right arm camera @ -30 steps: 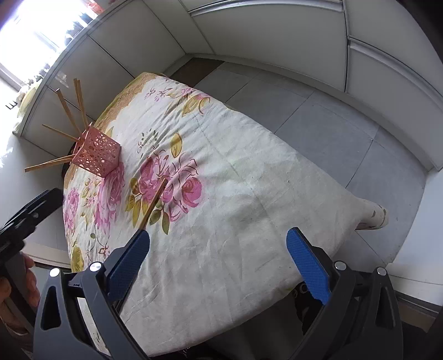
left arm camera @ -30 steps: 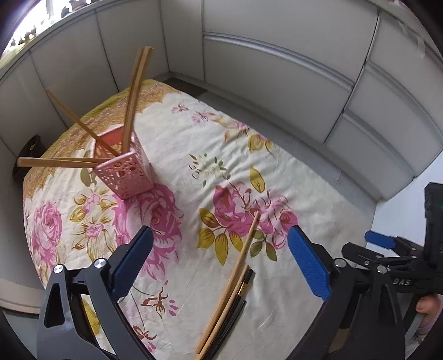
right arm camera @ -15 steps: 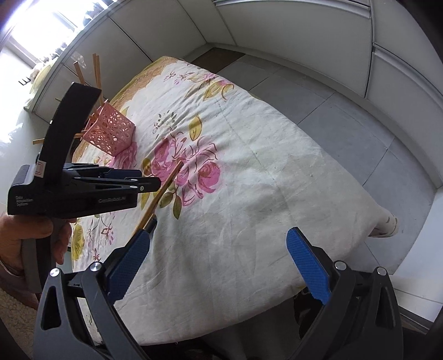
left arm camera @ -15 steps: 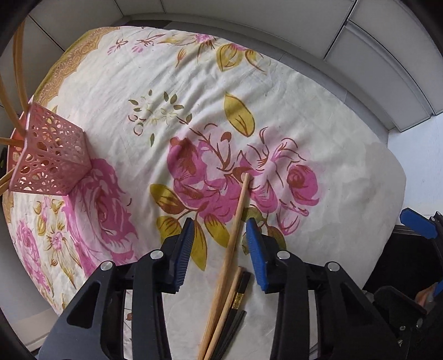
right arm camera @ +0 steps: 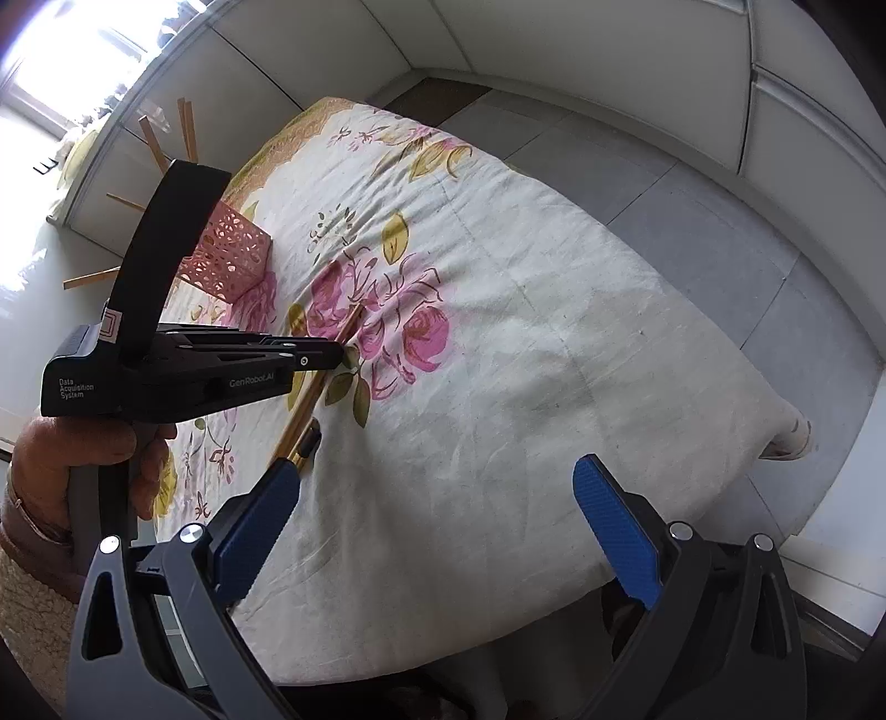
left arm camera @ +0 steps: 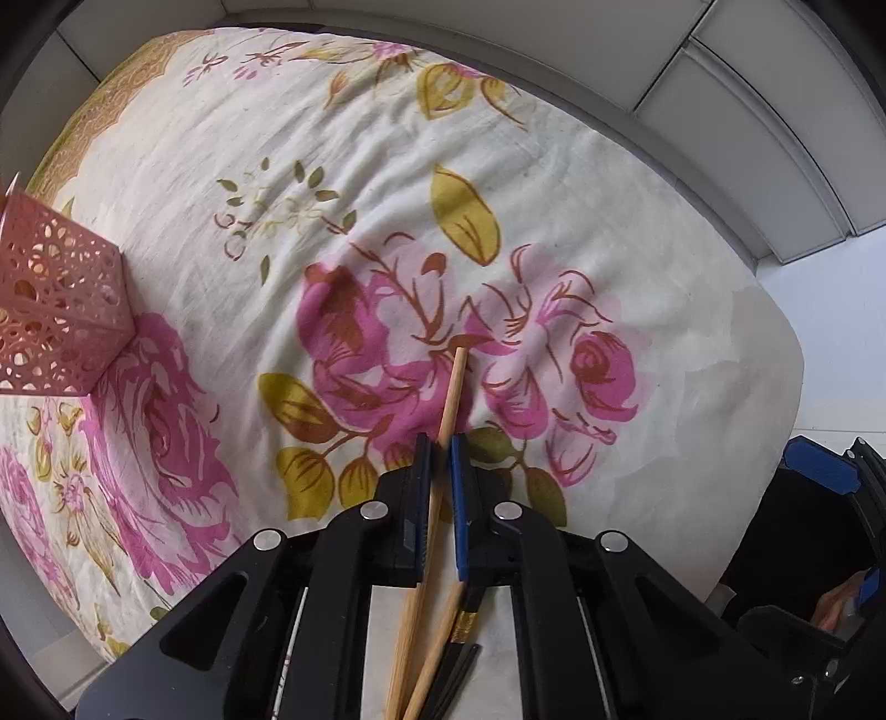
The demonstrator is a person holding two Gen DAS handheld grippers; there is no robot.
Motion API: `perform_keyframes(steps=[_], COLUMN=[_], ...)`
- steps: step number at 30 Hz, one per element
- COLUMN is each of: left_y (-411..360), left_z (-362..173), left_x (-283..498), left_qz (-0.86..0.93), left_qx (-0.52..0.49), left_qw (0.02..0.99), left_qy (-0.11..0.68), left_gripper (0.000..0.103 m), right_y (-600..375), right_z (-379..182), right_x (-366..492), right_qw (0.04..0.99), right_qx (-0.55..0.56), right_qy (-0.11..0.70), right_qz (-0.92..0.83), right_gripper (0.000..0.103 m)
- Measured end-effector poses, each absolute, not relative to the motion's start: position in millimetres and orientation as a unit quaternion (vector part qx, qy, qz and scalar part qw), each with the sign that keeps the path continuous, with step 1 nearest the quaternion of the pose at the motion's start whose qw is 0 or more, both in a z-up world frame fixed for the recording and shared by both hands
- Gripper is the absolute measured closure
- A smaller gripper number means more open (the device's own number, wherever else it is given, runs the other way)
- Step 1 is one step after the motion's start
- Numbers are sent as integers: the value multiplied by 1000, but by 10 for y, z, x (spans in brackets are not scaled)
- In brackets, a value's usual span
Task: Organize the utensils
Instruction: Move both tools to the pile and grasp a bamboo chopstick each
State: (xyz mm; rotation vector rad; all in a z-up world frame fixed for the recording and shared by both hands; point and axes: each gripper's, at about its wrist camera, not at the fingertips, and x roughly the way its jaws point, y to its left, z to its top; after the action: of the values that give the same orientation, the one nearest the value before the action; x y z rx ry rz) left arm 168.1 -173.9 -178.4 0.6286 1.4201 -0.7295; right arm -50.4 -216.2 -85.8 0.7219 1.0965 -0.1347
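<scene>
A light wooden chopstick (left arm camera: 449,399) lies on the flowered cloth (left arm camera: 387,183), and my left gripper (left arm camera: 438,443) is shut on it, blue pads pressed to its sides near the tip end. A second wooden chopstick (left arm camera: 437,653) and dark ones (left arm camera: 459,664) lie just behind, under the gripper body. The pink perforated holder (left arm camera: 55,310) stands at the left edge, with several chopsticks (right arm camera: 185,127) sticking out of it. In the right wrist view the left gripper (right arm camera: 338,354) points down at the cloth, held by a hand (right arm camera: 72,459). My right gripper (right arm camera: 437,498) hangs open over the cloth's near edge, holding nothing.
The cloth covers a low table whose right corner (right arm camera: 786,437) drops off to a grey tiled floor (right arm camera: 692,221). White panelled walls (right arm camera: 554,50) close in behind and to the right. A bright window (right arm camera: 66,55) is at the upper left.
My left gripper came down onto the cloth and its jaws went from wide open to shut on the wooden chopstick. The right gripper stayed nearly still.
</scene>
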Motion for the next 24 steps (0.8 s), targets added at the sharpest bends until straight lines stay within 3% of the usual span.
perform_keyframes(steps=[7, 11, 16, 18, 24], left_y=[-910, -343, 55, 126, 177], left_z=[-1770, -1688, -1548, -1422, -1166], left_x=[1928, 1950, 1882, 1875, 1914], left_qz=[-253, -235, -227, -229, -240], left_qx=[232, 150, 95, 85, 71], left_qw=[701, 732, 758, 768, 787], left_qy=[625, 622, 604, 592, 564], left_gripper=[98, 98, 98, 99, 98], right_y=[-2012, -1734, -1345, -1238, -1078], right_z=[-988, -1046, -1196, -1121, -1029], right_x=[-356, -154, 191, 331, 421], right_qw=[761, 729, 675, 683, 686], right_qx=[350, 359, 379, 348, 312], right_qy=[545, 582, 633, 641, 656], right_qz=[-38, -12, -16, -31, -44], right_gripper=[7, 8, 33, 49, 50])
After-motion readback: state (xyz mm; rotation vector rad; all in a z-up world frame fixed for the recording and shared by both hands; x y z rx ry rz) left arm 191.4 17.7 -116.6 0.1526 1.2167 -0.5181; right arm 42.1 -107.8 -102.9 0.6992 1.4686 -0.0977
